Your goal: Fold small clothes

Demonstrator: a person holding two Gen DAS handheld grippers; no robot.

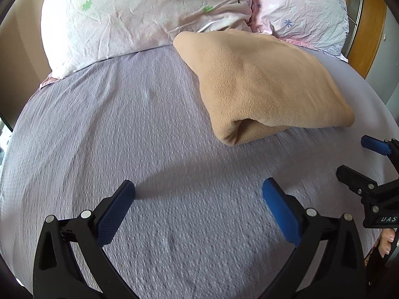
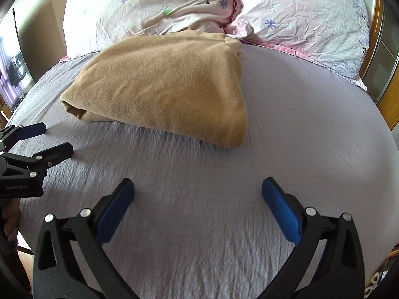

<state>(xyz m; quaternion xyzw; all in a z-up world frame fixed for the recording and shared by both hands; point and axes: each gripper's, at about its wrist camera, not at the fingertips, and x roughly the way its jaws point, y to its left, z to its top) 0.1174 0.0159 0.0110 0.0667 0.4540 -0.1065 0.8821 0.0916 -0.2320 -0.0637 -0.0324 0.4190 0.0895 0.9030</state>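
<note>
A tan fleece garment (image 1: 264, 84) lies folded in a thick bundle on the grey bedsheet (image 1: 124, 124), its far end against the pillows. It also shows in the right wrist view (image 2: 162, 87). My left gripper (image 1: 198, 189) is open and empty, hovering over bare sheet in front of and left of the bundle. My right gripper (image 2: 198, 189) is open and empty, over the sheet in front of the bundle. Each gripper shows in the other's view: the right one at the right edge (image 1: 354, 157), the left one at the left edge (image 2: 56, 139), both open.
Two pale floral pillows (image 1: 139, 12) (image 1: 304, 10) lie across the head of the bed (image 2: 311, 149). A wooden headboard (image 1: 369, 25) stands at the far right. A window with hanging items (image 2: 12, 74) is at the left.
</note>
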